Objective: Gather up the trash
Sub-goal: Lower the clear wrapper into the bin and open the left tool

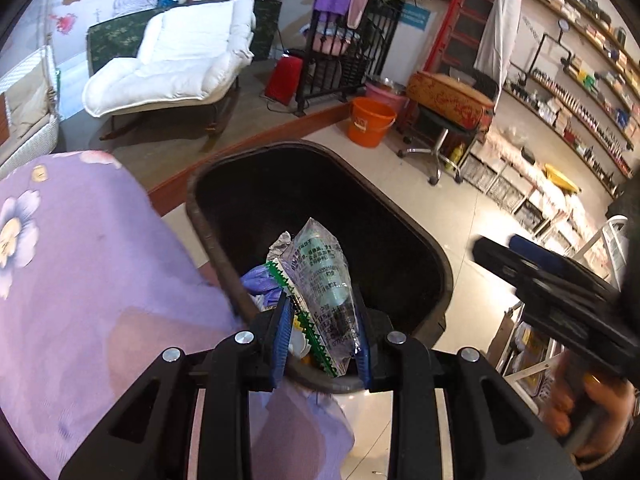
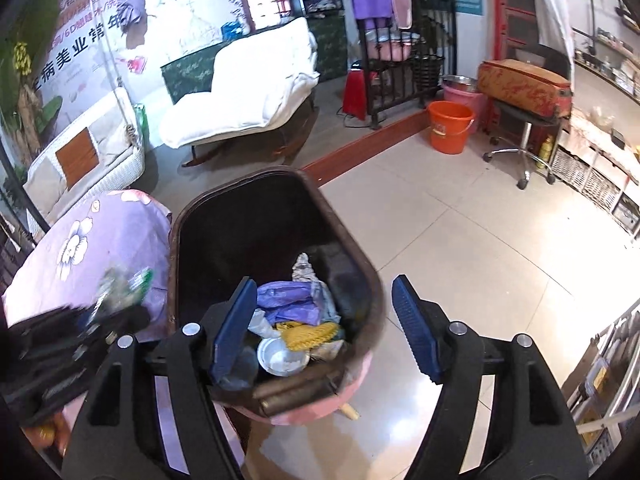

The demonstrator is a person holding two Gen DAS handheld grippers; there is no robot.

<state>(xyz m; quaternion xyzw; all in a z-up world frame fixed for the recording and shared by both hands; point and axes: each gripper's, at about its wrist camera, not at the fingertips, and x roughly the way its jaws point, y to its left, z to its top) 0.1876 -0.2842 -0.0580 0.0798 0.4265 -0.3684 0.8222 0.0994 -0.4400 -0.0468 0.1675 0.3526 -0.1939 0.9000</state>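
While the left claw [image 1: 322,330] grips a crumpled clear snack wrapper [image 1: 320,276] between its blue pads, the wrapper hangs over the near rim of the dark trash bin [image 1: 400,216], at about 6 o'clock of the bin's mouth. To finish this drop well, the person would do best to carry the wrapper further toward the middle of the opening before letting go, since a release this close to the rim risks the light plastic catching on the edge or sliding down outside. A clean, full parting of the pads should help, as thin film tends to cling.

Seen from the left wrist, the wrapper's green zigzag edge and printed text are sharp, and the right claw [image 1: 520,256] shows only as a blurred dark shape at 3 o'clock. Only the right wrist view looks straight into the bin: purple plastic [image 2: 288,300], a yellow wrapper [image 2: 312,334] and a small foil cup [image 2: 282,356] lie at the bottom. It also shows the right claw [image 2: 324,332] spread wide and empty above the bin.
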